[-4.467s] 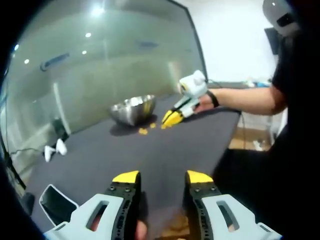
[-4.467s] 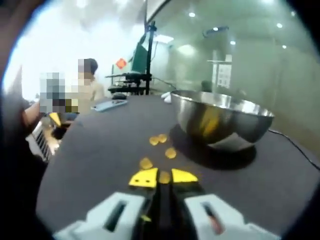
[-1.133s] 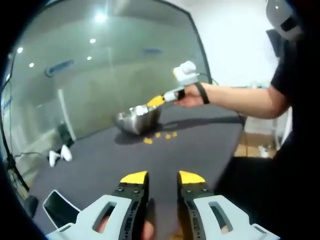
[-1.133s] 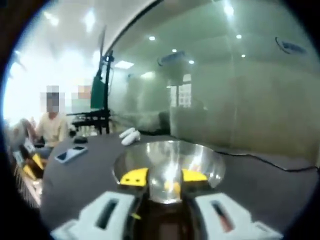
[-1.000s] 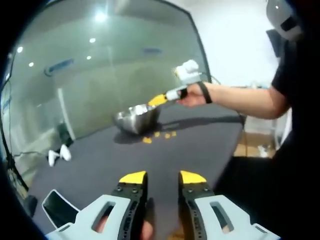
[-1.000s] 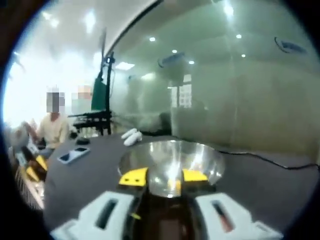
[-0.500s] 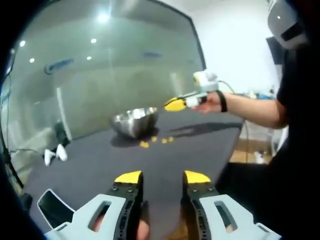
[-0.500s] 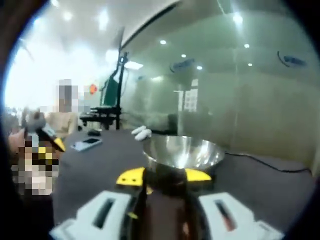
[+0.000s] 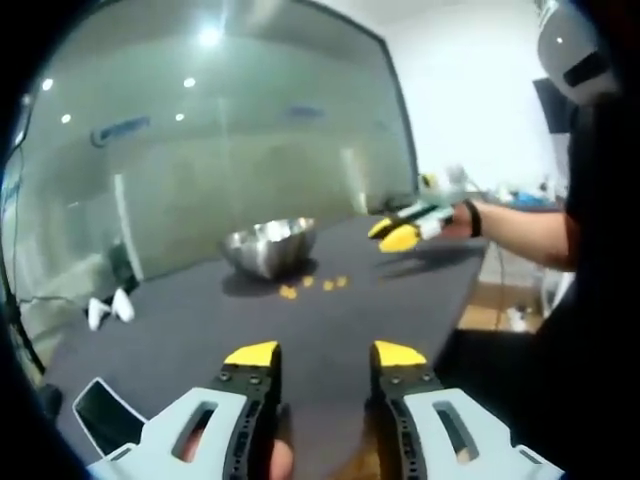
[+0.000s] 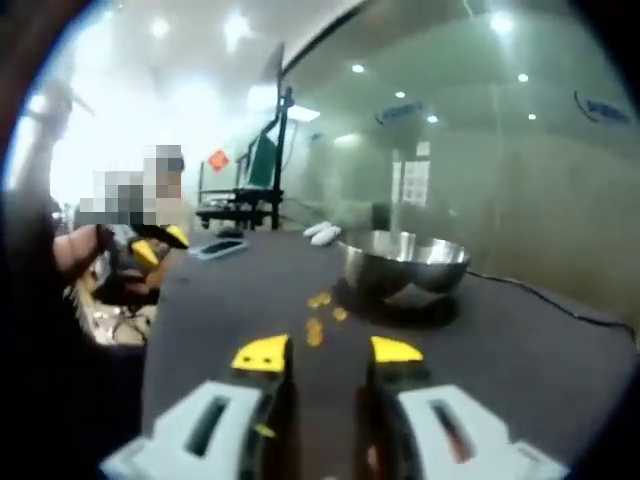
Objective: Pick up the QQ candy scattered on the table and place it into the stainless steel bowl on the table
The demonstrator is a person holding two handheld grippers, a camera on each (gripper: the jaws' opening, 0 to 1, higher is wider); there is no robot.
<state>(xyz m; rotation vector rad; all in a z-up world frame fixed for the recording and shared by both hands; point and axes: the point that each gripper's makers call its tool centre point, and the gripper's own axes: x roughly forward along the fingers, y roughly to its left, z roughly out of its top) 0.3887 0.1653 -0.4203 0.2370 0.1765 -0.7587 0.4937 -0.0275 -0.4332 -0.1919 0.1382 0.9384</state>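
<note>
The stainless steel bowl (image 9: pixel 268 245) stands on the dark table (image 9: pixel 190 325), with several yellow QQ candies (image 9: pixel 288 291) lying just in front of it. My left gripper (image 9: pixel 325 355) hovers open and empty over the near table edge. My right gripper (image 9: pixel 398 236), held by a hand from the right, hangs above the table to the right of the bowl. In the right gripper view, my right gripper (image 10: pixel 328 352) is open with nothing between its jaws. Beyond it lie the candies (image 10: pixel 315 331) and the bowl (image 10: pixel 405 262). The left gripper (image 10: pixel 160 245) shows at far left.
A phone (image 9: pixel 100 412) lies at the table's near left corner, also in the right gripper view as the phone (image 10: pixel 218 248). Two white objects (image 9: pixel 105 310) sit at the far left. A cable (image 10: pixel 560 300) runs behind the bowl. A person sits beyond the table.
My right gripper, shut at the candies 4.5 s ago, rose over the bowl, then drew back away from it and now stands open and empty. My left gripper has barely moved.
</note>
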